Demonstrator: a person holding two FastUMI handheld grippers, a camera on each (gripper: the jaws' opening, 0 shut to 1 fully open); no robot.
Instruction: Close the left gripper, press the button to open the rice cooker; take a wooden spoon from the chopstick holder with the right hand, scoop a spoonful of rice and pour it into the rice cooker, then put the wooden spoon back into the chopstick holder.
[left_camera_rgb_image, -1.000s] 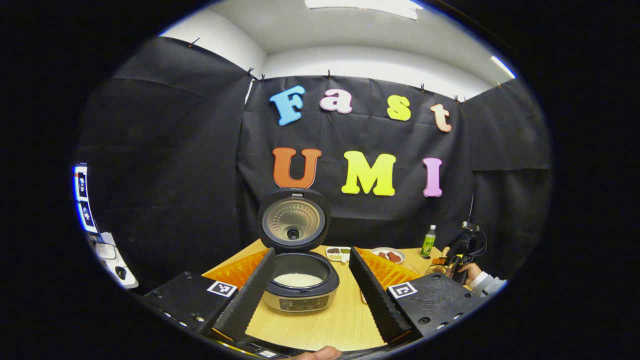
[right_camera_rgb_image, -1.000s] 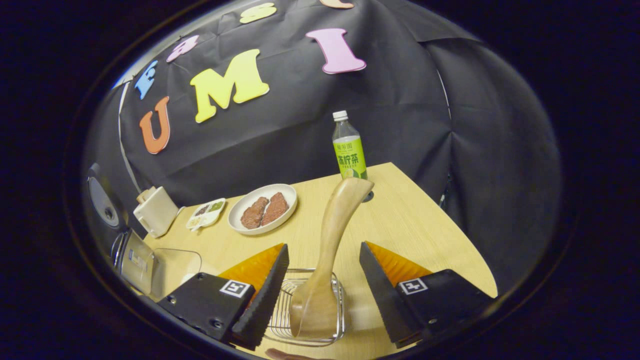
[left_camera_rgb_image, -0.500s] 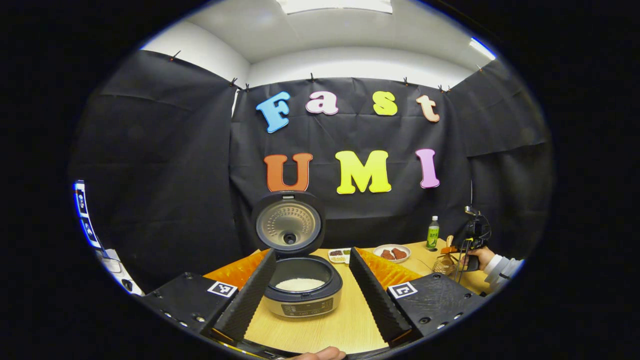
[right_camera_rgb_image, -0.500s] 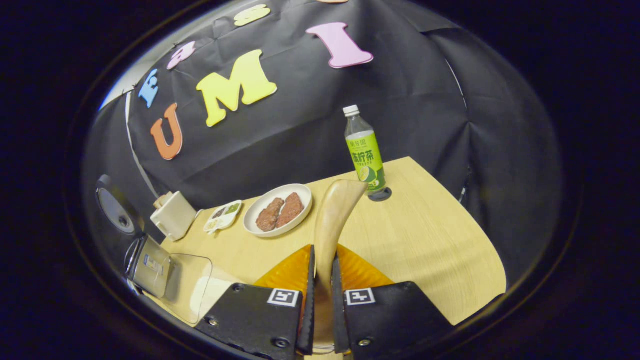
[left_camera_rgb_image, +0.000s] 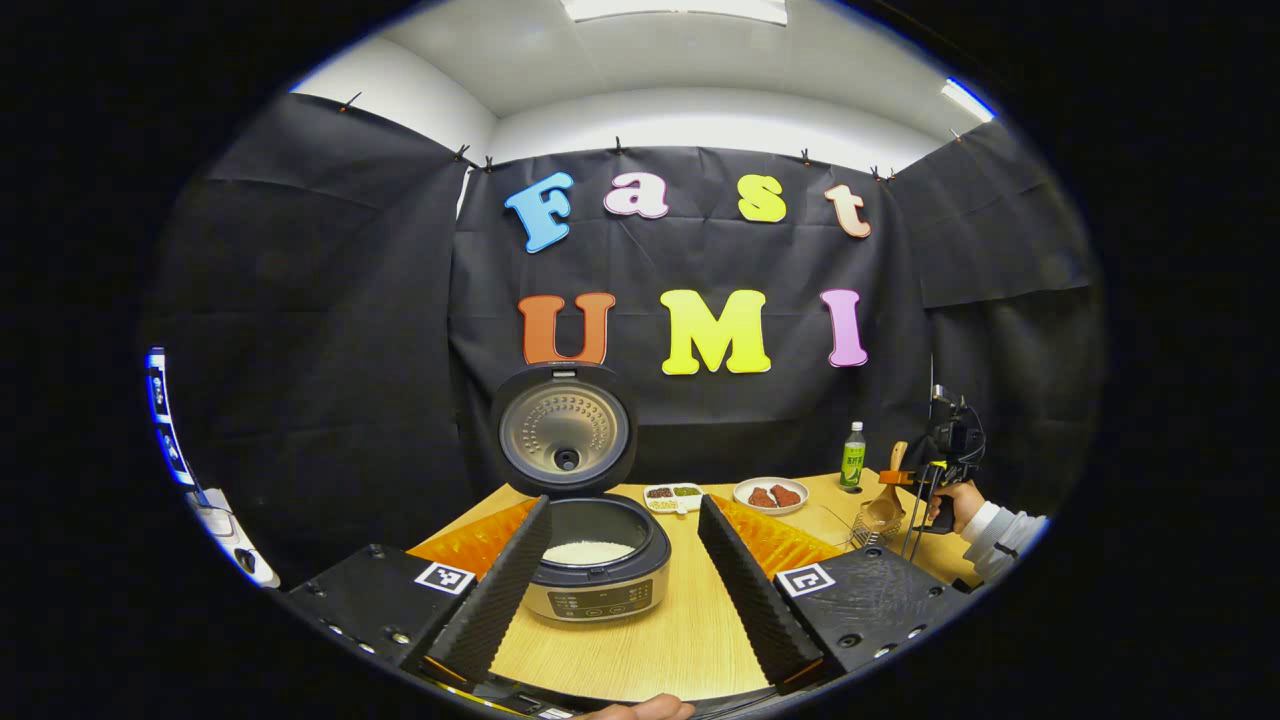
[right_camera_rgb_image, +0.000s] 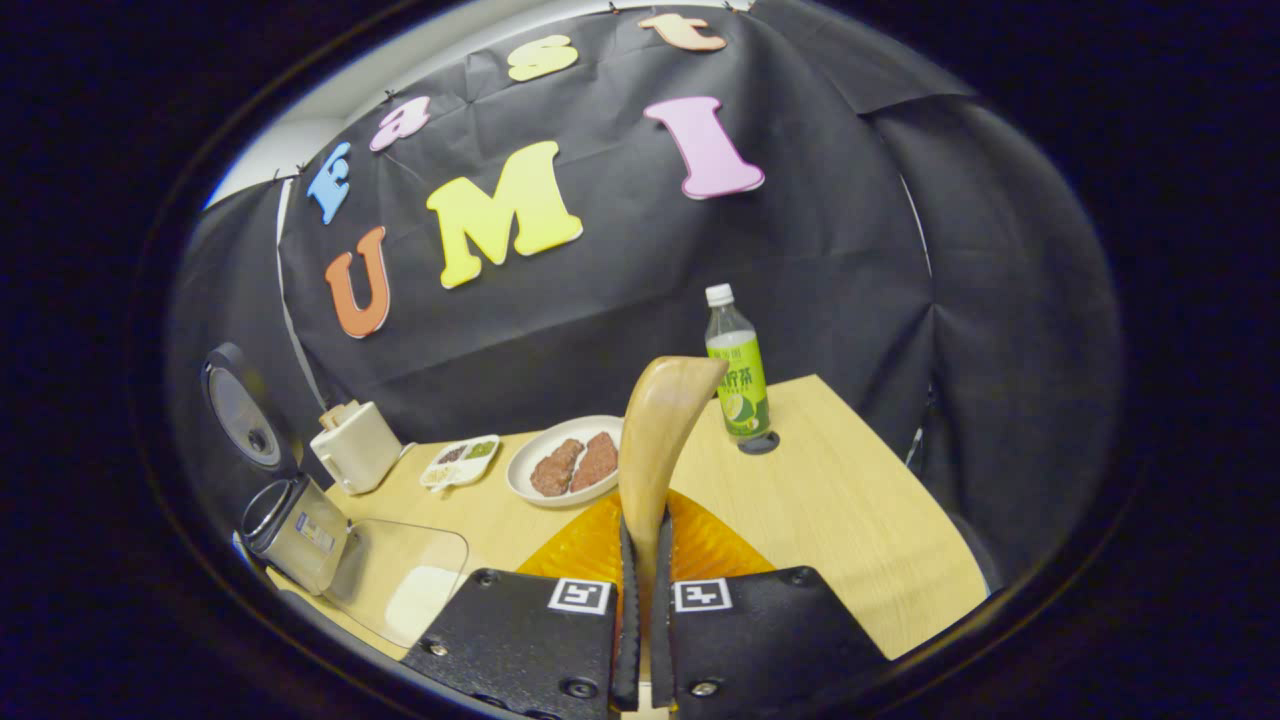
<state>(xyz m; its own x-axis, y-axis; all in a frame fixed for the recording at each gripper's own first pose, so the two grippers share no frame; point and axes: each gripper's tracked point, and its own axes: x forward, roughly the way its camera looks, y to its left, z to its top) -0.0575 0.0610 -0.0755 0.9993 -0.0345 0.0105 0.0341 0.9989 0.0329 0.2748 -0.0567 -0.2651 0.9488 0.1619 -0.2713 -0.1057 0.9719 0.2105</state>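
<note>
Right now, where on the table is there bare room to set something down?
Free wood lies in front of the rice cooker, and along the table's right side, between the bottle and the near edge. It's crowded at the back: white container, small tray, plate of meat.

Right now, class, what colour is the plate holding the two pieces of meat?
White. The plate shows best in the right gripper view, behind the wooden spoon.

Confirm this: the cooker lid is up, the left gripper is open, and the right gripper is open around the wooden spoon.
One error: the right gripper is shut on the wooden spoon, as the right gripper view shows. The rice cooker lid is up and the left gripper is open.
</note>
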